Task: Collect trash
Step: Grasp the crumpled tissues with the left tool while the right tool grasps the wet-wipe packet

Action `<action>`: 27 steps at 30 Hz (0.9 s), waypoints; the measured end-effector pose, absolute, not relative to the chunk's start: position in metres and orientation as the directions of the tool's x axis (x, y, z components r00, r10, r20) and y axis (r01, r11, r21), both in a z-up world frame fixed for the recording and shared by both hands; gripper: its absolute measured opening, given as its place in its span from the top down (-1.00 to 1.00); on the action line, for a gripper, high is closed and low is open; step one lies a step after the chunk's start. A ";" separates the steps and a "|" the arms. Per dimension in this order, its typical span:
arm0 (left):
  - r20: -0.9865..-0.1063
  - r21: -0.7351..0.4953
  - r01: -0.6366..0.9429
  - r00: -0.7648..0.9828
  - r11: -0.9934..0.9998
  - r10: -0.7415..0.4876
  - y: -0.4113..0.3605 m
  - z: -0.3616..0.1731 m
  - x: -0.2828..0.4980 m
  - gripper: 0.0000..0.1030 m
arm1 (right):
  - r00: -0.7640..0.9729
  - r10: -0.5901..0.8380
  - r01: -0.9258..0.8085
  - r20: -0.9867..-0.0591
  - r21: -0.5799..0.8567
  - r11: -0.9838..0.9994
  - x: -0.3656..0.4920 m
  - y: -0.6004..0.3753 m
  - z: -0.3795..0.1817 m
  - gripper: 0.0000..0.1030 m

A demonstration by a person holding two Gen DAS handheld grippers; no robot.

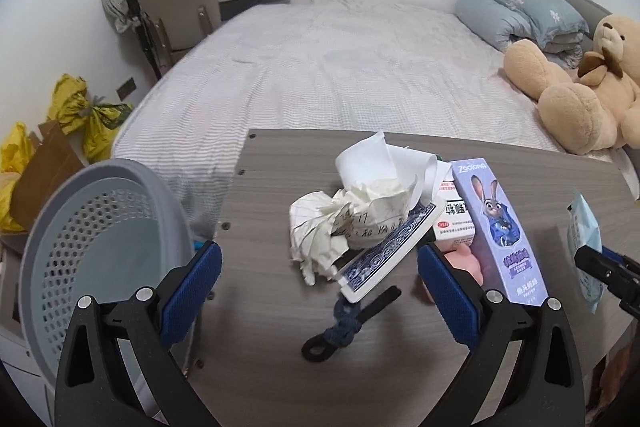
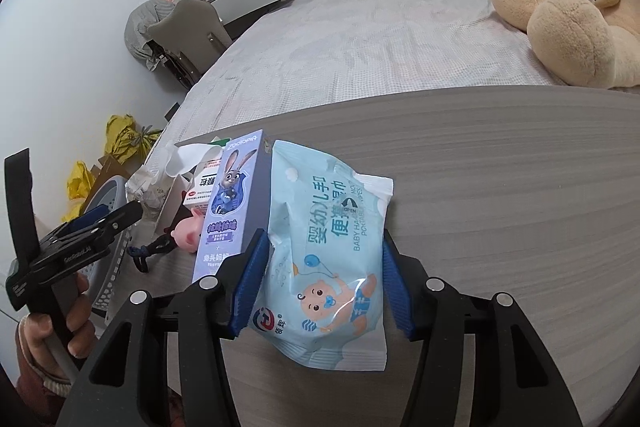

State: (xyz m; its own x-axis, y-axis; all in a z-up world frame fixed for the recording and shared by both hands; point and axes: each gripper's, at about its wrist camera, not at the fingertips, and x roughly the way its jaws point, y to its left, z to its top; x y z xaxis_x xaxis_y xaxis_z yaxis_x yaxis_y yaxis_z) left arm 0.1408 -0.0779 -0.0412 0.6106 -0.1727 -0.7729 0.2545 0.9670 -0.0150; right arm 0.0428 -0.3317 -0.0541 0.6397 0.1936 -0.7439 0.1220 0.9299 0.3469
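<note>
Wipes pack [image 2: 324, 251] is lying lengthwise along the right gripper [image 2: 325, 283], whose pads are clamping its sides. The left gripper [image 1: 320, 291] is hanging wide open, holding nothing, over crumpled paper [image 1: 320, 231]

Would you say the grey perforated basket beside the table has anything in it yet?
Seemingly empty: the basket shows only bare perforated wall and floor in the left wrist view, though its lower part is hidden behind the left gripper.

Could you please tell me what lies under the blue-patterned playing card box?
The blue-patterned card box leans on crumpled white paper; its near end overlaps a dark blue knotted cord. Anything further beneath is covered.
</note>
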 end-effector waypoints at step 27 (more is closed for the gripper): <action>-0.767 -0.156 0.295 0.565 0.943 -0.304 -0.059 -0.047 0.152 0.10 | 0.637 0.202 0.115 -0.744 0.351 0.929 0.044 -0.328 -0.056 -0.03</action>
State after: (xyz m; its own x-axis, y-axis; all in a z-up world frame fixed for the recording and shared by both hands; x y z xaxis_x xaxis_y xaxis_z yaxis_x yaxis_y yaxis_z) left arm 0.1524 -0.0591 -0.0470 0.5652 -0.3040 -0.7669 0.2950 0.9426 -0.1563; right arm 0.0445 -0.3277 -0.0558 0.6374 0.2023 -0.7435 0.1148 0.9292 0.3512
